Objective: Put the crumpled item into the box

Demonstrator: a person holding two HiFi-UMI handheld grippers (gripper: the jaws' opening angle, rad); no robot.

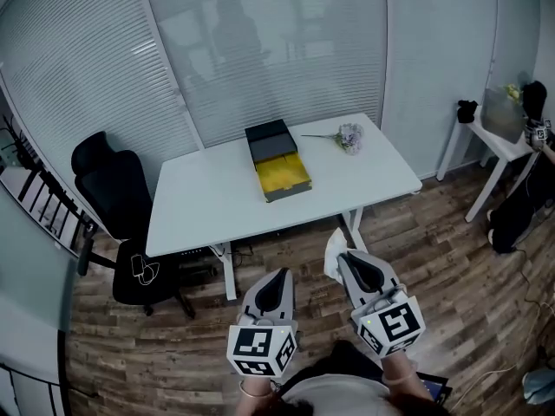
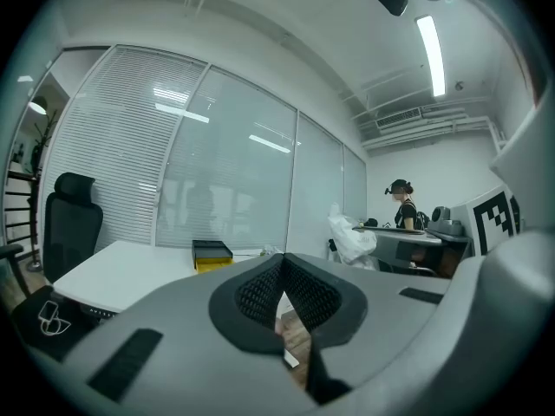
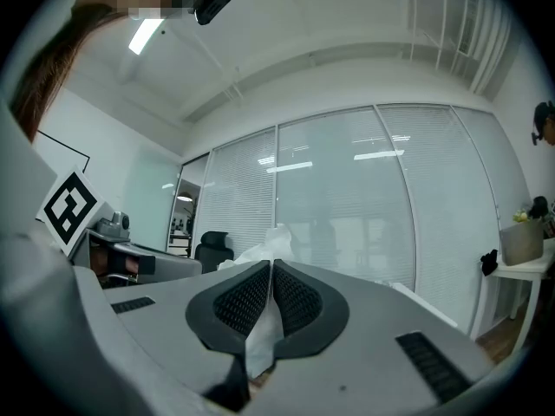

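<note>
Far left, office chair (image 1: 113, 189): well off the route ahead; no need to mind it.
Table (image 1: 208, 198): white, well ahead of both grippers; stepping up to its near edge looks like the first need.
Box (image 1: 283, 175): open on the table, yellow inside, with a dark lid part behind; best approached from above the yellow tray.
Left gripper (image 1: 279, 276): jaws together with nothing between them, held low; best held aside, or ready to steady the box.
Crumpled item (image 1: 334, 251): white, sticking up past the jaws that pinch it, well apart from the box.
Right gripper (image 1: 345, 256): clamped on the item; grip firmly until it is over the tray, then lower and part the jaws.
Flowers (image 1: 347, 137): lying just right of the box; steer clear.
</note>
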